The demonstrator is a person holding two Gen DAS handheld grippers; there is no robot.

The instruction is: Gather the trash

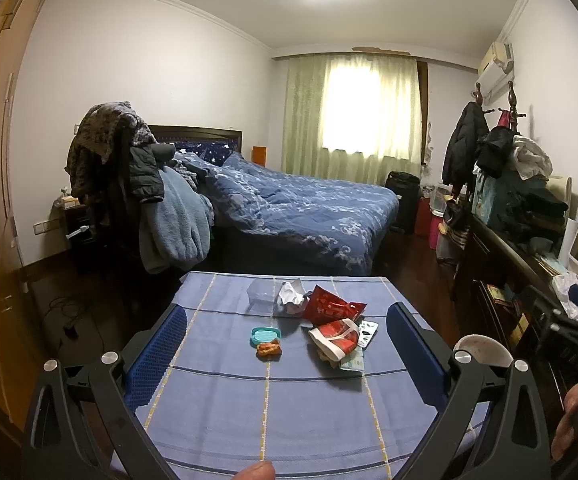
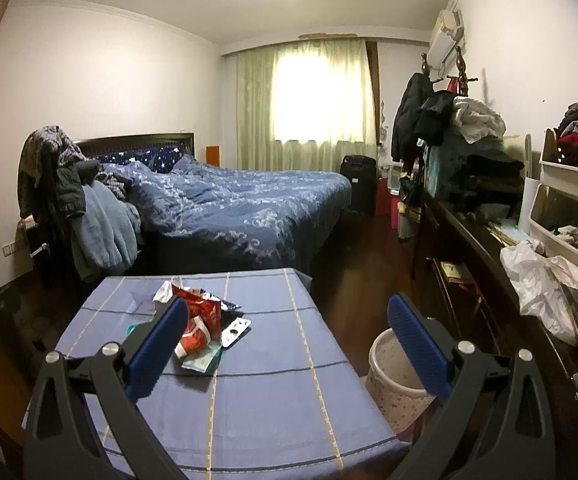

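Both claws, left point(image 1: 287, 344) and right point(image 2: 289, 340), are hovering wide and empty; red wrapper point(image 1: 331, 306) at twelve o'clock on counter point(image 1: 249, 408) is best pinched first, bin point(image 2: 399, 376) waiting at three o'clock.

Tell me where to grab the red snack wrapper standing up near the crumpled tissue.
Likely best at the raised, crinkled top edge of the red snack wrapper, coming from above with the open left gripper. It stands tented off the tablecloth, so the jaws can close across that thin fold, clear of the crumpled tissue beside it.
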